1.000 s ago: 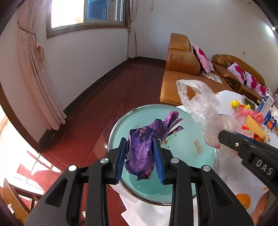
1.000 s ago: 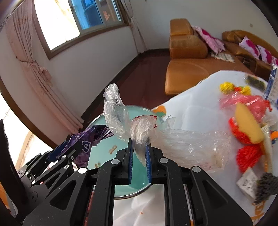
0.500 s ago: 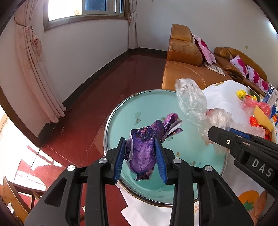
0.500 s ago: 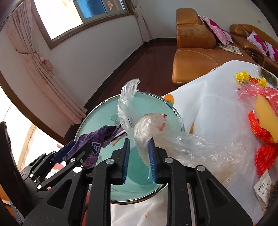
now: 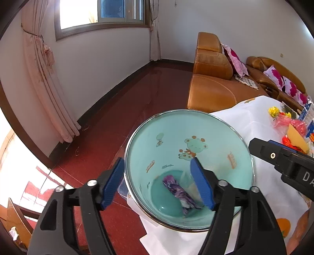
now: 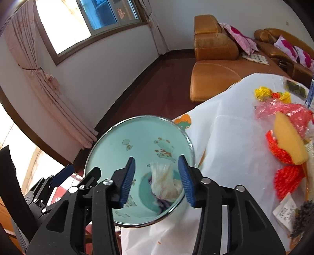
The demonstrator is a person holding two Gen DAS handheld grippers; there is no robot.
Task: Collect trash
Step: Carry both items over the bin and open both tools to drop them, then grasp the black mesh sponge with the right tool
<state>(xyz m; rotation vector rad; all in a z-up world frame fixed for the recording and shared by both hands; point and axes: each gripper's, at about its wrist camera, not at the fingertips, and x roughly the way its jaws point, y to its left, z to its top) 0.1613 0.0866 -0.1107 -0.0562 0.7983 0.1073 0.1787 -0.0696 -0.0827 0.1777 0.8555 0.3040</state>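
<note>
Both pairs of jaws stand wide apart with nothing between the blue pads. We hold the left gripper (image 5: 158,182) tilted down over the teal bin (image 5: 196,137), its left pad outside the steel rim and its right pad over the inside wall. The right gripper (image 6: 157,180) is poised above the same bin, also angled downward, both pads over the opening.

At the bottom of the bin lies the purple wrapper (image 5: 179,193), and the crumpled clear plastic bag (image 6: 164,182) rests on top of it, partly covering it in the right wrist view.

To the left we see a pink curtain (image 5: 47,82) below a window (image 5: 102,13), then dark red floor (image 5: 121,117). The bin sits at the corner of a table under a white tablecloth (image 6: 235,147). Farther right are an orange leather sofa (image 5: 212,86), a yellow sponge (image 6: 288,139) and red netting (image 6: 286,176).
</note>
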